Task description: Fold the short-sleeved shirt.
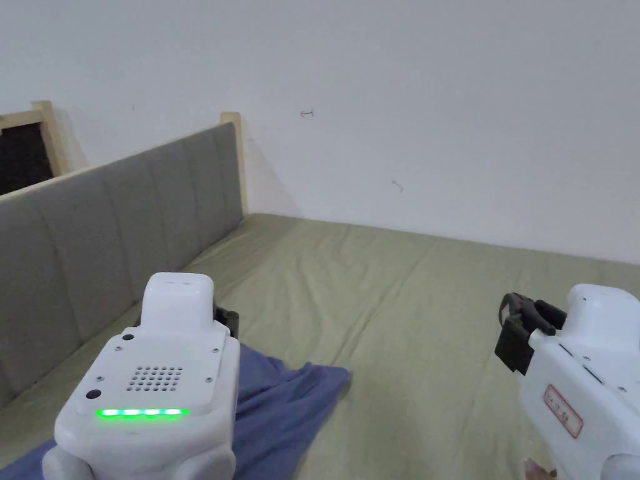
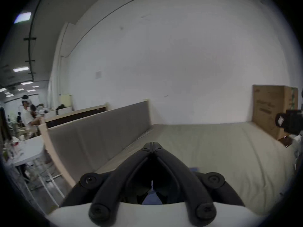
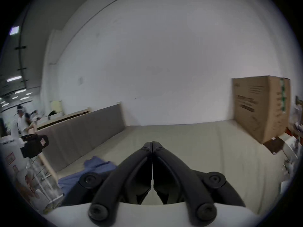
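Blue fabric, that's the short-sleeved shirt [image 1: 281, 400], lying rumpled on the olive-green bed [image 1: 406, 312] at the near left, close to the grey padded headboard [image 1: 112, 237]. Up above it hover the left tongs [image 2: 152, 148], white housing with a green light strip glowing on the back in the head view, and the left gripper view has their black jaws pressed tip to tip with nothing pinched between them; a sliver of blue peeks through the gap lower down, underneath. Over on the right side, the right tongs [image 3: 152, 143] hang above bare bedsheet, well apart from the shirt, jaws likewise closed together and empty. From the right gripper view the shirt sits off to the left, bunched in folds near the headboard's foot. A big cardboard box [image 3: 260, 109] stands at the far right edge of the bed against the white wall [image 1: 437, 94]. Away in the background to the left, a person [image 2: 27, 114] stands by some tables.
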A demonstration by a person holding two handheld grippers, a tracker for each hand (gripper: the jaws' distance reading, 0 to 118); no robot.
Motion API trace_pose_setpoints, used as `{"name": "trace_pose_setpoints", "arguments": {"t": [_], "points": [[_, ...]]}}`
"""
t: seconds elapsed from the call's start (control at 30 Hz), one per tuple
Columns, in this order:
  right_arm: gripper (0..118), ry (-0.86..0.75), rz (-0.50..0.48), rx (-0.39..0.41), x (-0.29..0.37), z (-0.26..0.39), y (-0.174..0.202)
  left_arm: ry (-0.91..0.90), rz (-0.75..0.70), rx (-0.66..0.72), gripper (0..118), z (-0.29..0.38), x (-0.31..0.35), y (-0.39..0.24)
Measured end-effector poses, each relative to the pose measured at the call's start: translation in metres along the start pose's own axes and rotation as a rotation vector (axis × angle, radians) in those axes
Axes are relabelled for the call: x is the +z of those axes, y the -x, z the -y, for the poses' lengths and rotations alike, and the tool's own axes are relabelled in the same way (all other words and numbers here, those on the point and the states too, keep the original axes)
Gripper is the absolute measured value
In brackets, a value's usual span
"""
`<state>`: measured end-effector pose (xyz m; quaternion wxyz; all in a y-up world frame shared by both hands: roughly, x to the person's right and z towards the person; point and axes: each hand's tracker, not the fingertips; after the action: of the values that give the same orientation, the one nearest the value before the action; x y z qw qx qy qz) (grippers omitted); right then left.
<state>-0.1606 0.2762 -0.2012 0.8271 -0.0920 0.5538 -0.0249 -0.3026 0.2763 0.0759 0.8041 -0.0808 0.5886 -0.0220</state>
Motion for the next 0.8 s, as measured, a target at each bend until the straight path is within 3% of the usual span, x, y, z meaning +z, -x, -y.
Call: {"name": "trace_pose_setpoints", "arguments": {"t": [0.17,0.33,0.43,0.5,0.53,0.6,0.67,0.7,0.73,0.8], "points": [[0,0.074,-0.150,-0.003,-0.017,0.008,0.039,0.058,-0.017,0.017,0,0.019,0.004,0.046],[0,0.133,-0.149,-0.037,-0.022,0.019,0.031,0.157,0.006,0.047,0,0.024,-0.014,0.063],[0,0.178,-0.116,-0.029,-0.025,0.024,0.020,0.373,0.135,0.122,0,0.035,-0.055,0.069],[0,0.211,-0.105,-0.035,-0.027,0.029,0.010,0.634,0.292,0.199,0,0.059,-0.102,0.071],[0,0.223,-0.099,-0.040,-0.028,0.031,0.006,0.747,0.344,0.258,6,0.074,-0.122,0.072],[0,0.256,-0.077,-0.053,-0.030,0.037,-0.003,0.930,0.359,0.350,42,0.110,-0.159,0.071],[0,0.287,-0.068,-0.069,-0.032,0.043,-0.011,1.009,0.331,0.379,65,0.141,-0.184,0.070],[0,0.305,-0.061,-0.075,-0.033,0.047,-0.015,1.038,0.282,0.359,103,0.154,-0.195,0.067],[0,0.319,-0.056,-0.076,-0.034,0.050,-0.019,1.042,0.247,0.344,108,0.163,-0.203,0.066],[0,0.346,-0.045,-0.075,-0.037,0.057,-0.025,1.036,0.206,0.293,103,0.179,-0.219,0.060]]}}
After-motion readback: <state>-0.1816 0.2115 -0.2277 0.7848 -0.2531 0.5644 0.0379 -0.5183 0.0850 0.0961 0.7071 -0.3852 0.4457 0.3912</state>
